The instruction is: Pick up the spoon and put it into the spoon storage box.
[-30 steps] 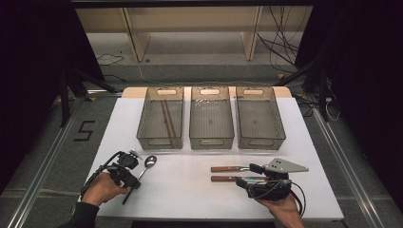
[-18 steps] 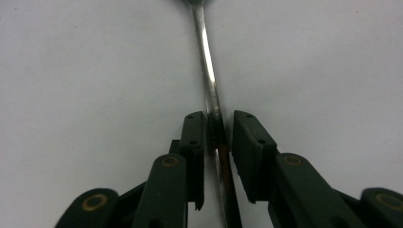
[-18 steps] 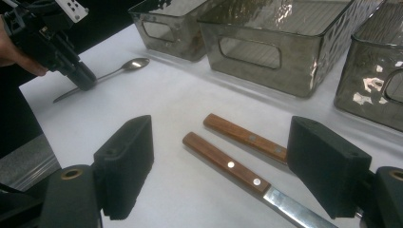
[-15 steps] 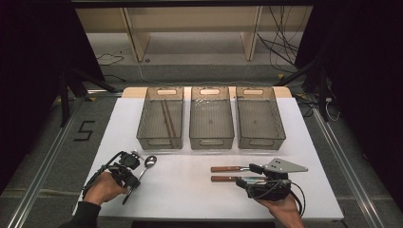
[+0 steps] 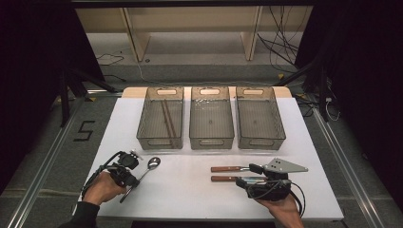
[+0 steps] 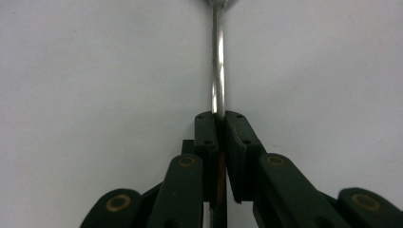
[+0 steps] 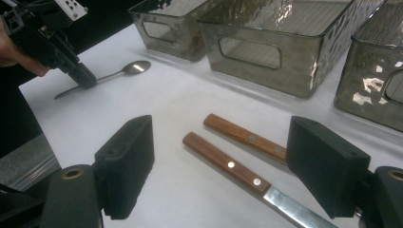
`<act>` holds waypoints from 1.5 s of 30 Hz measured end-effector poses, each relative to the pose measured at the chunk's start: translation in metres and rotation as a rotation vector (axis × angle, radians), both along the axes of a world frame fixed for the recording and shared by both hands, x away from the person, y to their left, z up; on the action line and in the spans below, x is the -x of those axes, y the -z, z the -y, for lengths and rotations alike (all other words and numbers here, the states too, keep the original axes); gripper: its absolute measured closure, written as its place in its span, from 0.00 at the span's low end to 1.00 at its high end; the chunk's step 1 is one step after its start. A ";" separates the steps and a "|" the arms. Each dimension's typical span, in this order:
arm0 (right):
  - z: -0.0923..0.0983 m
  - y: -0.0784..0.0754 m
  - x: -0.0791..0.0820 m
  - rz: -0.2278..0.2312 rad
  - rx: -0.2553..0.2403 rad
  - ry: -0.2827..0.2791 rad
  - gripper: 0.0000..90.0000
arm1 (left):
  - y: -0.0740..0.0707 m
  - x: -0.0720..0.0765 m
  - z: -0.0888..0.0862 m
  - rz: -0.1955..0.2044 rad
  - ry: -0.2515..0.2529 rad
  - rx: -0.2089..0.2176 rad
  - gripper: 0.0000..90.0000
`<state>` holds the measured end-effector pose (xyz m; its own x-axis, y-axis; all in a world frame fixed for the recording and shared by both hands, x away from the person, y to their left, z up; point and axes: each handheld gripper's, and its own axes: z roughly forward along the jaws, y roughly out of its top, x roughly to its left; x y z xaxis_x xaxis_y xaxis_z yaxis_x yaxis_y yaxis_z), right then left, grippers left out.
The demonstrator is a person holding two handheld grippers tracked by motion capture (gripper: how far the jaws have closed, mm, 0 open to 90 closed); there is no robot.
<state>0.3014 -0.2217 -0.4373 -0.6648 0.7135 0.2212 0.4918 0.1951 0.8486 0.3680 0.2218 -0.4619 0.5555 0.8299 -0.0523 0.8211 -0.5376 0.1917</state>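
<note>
The left gripper view shows what the high view blurs: the left gripper [image 6: 217,124] has just been closing and now pinches the thin, shiny handle of the spoon [image 6: 217,71], which lies on the white table [image 5: 190,194] just in front of the left bin [image 5: 160,118]. That bin holds brown chopsticks [image 5: 167,118]. In the right gripper view, the right gripper [image 7: 233,166] stands wide over two wooden-handled knives [image 7: 228,164], holding nothing.

Lower left of the frame, the left claw [image 5: 129,176] sits over the handle of a spoon [image 5: 148,167] on the white desk [image 5: 190,199]. Lower right, the right claw [image 5: 244,174] rests by two wooden-handled knives [image 5: 227,173]. Three clear bins [image 5: 211,137] line the middle.
</note>
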 end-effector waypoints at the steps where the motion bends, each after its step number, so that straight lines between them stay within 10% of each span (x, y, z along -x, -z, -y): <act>1: 0.000 0.000 0.000 0.000 0.000 0.000 0.28 | 0.000 0.000 0.000 0.001 0.001 0.002 0.93; 18: 0.001 0.000 0.000 0.001 -0.003 0.002 0.28 | -0.008 0.002 -0.002 0.055 0.020 0.051 0.93; 31: 0.001 0.000 0.000 0.006 -0.007 0.005 0.28 | -0.047 0.005 0.013 0.185 0.096 0.256 0.93; 45: 0.002 -0.001 0.001 0.012 -0.014 0.006 0.28 | -0.077 -0.029 0.049 0.299 0.117 0.399 0.93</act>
<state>0.3006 -0.2241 -0.4360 -0.6635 0.7140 0.2235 0.4826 0.1802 0.8571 0.3970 0.1729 -0.3845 0.6825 0.7091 -0.1769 0.6379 -0.4598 0.6179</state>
